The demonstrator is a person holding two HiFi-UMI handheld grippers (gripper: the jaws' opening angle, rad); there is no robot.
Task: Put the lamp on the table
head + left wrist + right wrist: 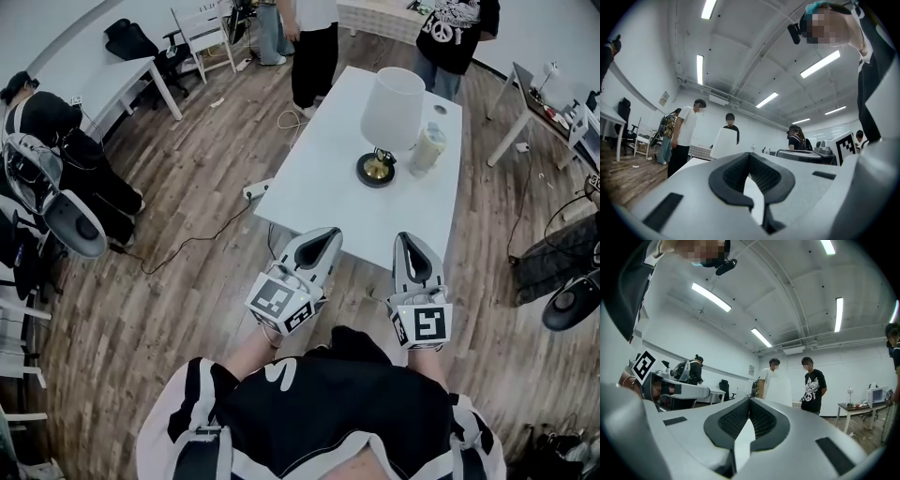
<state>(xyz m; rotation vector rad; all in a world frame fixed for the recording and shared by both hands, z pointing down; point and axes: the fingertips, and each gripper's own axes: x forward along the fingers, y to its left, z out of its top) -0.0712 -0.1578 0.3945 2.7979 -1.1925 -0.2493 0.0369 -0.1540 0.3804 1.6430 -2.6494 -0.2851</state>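
Your left gripper (320,250) and right gripper (414,255) are both closed on nothing, held low near your body. The lamp (390,120) stands upright on the surface (314,173) well ahead of them, so the placing looks done and neither gripper needs to hold anything.

A pale jar (427,150) stands upright well ahead of the right fingers (415,255). Farther beyond them stands a person in a black printed T-shirt (457,33). A person in dark trousers (314,52) stands far beyond the left fingers (314,251). Ahead and to the left of the left fingers, a power strip (258,189) lies on the wood floor (187,169), and its cable (202,234) trails leftward. Far off to the left stand a white desk (117,82) and a white chair (206,33).
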